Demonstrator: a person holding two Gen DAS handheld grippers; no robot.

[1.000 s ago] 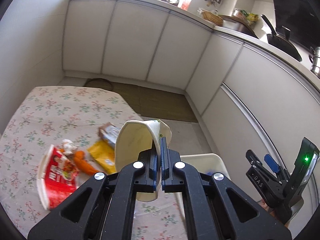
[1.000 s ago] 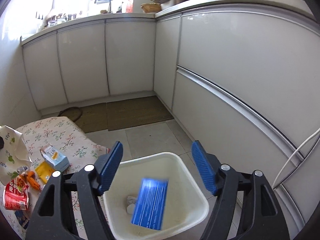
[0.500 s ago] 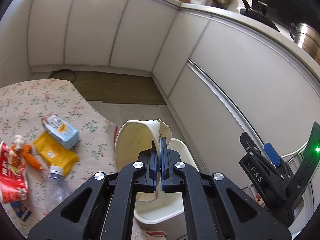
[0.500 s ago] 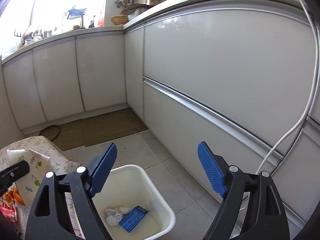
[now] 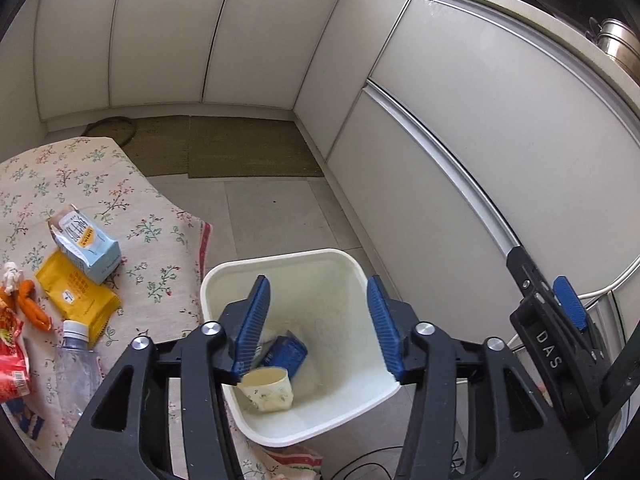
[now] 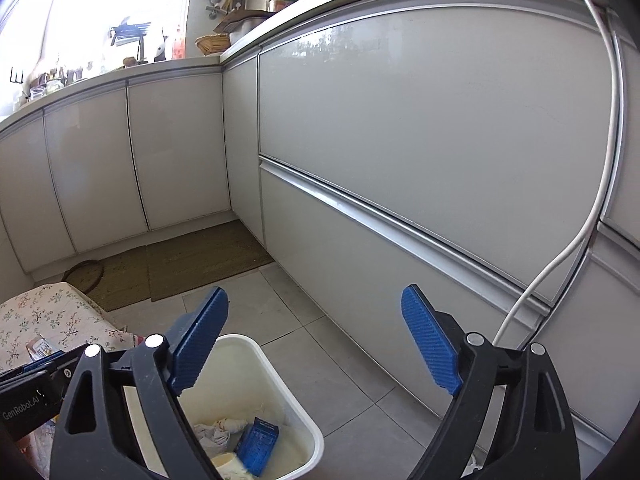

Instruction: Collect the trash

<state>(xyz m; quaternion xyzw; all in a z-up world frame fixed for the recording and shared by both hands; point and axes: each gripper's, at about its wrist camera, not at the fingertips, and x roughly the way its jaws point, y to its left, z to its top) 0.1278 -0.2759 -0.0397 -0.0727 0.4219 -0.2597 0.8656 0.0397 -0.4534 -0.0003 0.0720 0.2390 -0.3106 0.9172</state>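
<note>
My left gripper (image 5: 318,322) fingers have just opened over the bin (image 5: 352,264); the cup (image 5: 267,389) lies inside; right gripper (image 6: 316,340) fingers empty, just widened.

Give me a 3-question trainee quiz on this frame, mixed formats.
1. True or false: the paper cup lies inside the white bin.
2. Left gripper jaws: A) shut on the cup, B) open, nothing between them, C) shut on a bottle?
3. Which item on the floral cloth lies partly on the yellow packet?

Key: 1 true. 2 B. 3 the light blue carton.
</note>
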